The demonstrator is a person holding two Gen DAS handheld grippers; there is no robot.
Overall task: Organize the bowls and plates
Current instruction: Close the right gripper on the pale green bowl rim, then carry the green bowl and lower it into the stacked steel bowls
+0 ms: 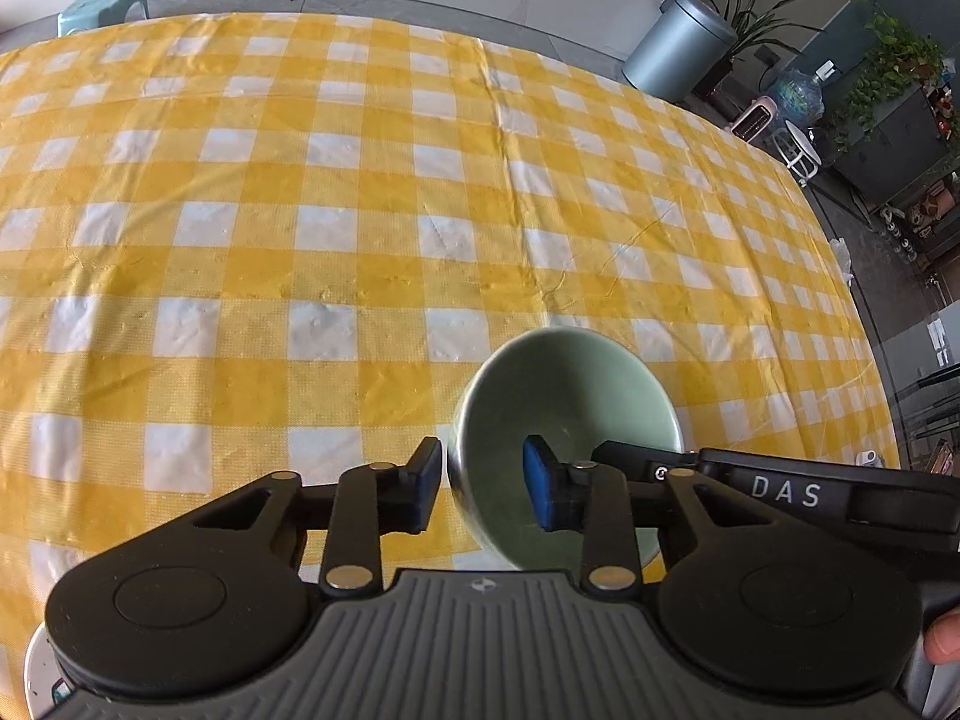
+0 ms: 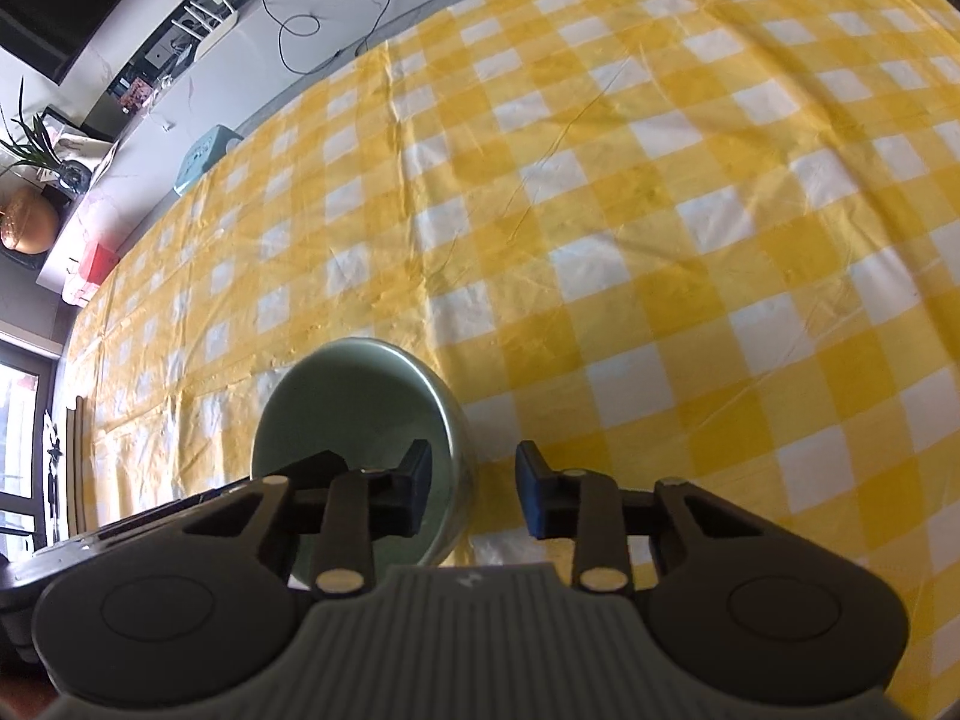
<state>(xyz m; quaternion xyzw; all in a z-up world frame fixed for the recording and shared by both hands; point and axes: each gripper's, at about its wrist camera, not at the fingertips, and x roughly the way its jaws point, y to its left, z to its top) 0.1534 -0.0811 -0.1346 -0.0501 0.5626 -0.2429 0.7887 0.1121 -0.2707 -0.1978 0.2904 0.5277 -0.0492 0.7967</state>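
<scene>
A pale green bowl [image 1: 564, 420] sits on the tabletop [image 1: 300, 210], which is covered by a yellow-and-white checked cloth. Both hand-held grippers straddle the bowl's rim from opposite sides.

Left hand-held gripper [image 1: 486, 489]: the jaws are spread. The left finger, with its blue pad, stands outside the bowl, just beside the outer wall. The right finger reaches over the rim into the bowl's interior. The near-left section of the wall lies between the two fingers. No pad is visibly pressed against the wall; a gap shows on the inner side.

Right hand-held gripper [image 2: 474, 489]: the jaws are spread. In the right wrist view the bowl [image 2: 354, 420] lies left of centre. The left finger sits inside the bowl, and the right finger stands outside it above the cloth [image 2: 660, 240], apart from the outer wall. The bowl's right-hand wall lies between the fingers, nearer the left one. Contact between the left finger and the wall cannot be told.

The body of the right hand-held gripper, marked "DAS", shows at the right edge of the left wrist view, just beside the bowl.

A white plate edge [image 1: 37, 675] shows at the lower left corner of the left wrist view, mostly hidden by the gripper body. A grey bin [image 1: 678, 48] stands on the floor beyond the tabletop.
</scene>
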